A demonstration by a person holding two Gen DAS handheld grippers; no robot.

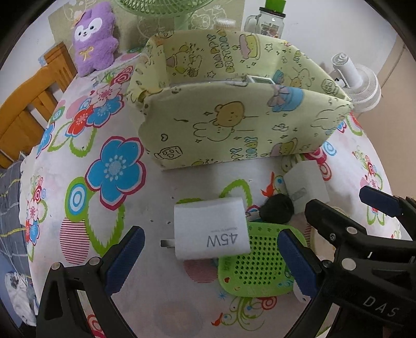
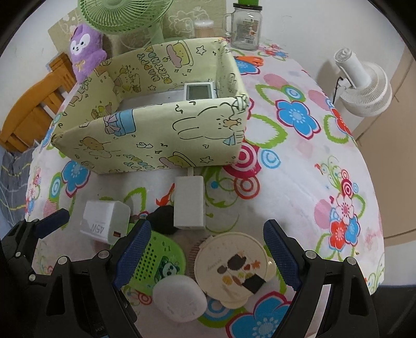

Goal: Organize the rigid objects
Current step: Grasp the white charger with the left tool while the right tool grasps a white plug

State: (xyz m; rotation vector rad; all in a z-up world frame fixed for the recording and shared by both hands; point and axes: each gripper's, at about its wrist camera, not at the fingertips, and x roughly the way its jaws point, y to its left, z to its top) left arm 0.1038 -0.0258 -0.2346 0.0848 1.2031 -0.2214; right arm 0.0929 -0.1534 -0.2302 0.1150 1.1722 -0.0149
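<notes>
A yellow-green cartoon fabric bin point(image 1: 234, 124) point(image 2: 156, 140) stands on the flowered table; a white device with a screen point(image 2: 199, 91) lies inside it. In front lie a white 45W charger point(image 1: 210, 230) point(image 2: 104, 222), a second white charger point(image 1: 305, 186) point(image 2: 188, 205), a black fluffy thing point(image 1: 278, 209) point(image 2: 163, 219), a green perforated case point(image 1: 257, 262) point(image 2: 153, 262), a round cream compact point(image 2: 232, 267) and a white oval case point(image 2: 179, 297). My left gripper point(image 1: 208, 262) is open around the 45W charger. My right gripper point(image 2: 205, 257) is open over the compact.
A purple plush point(image 1: 93, 39) point(image 2: 85, 49), a green fan point(image 2: 124, 15), a glass jar point(image 2: 245, 28) and orange scissors point(image 2: 251, 59) stand at the back. A white fan point(image 2: 364, 85) is off the right edge. A wooden chair point(image 1: 28, 104) is at the left.
</notes>
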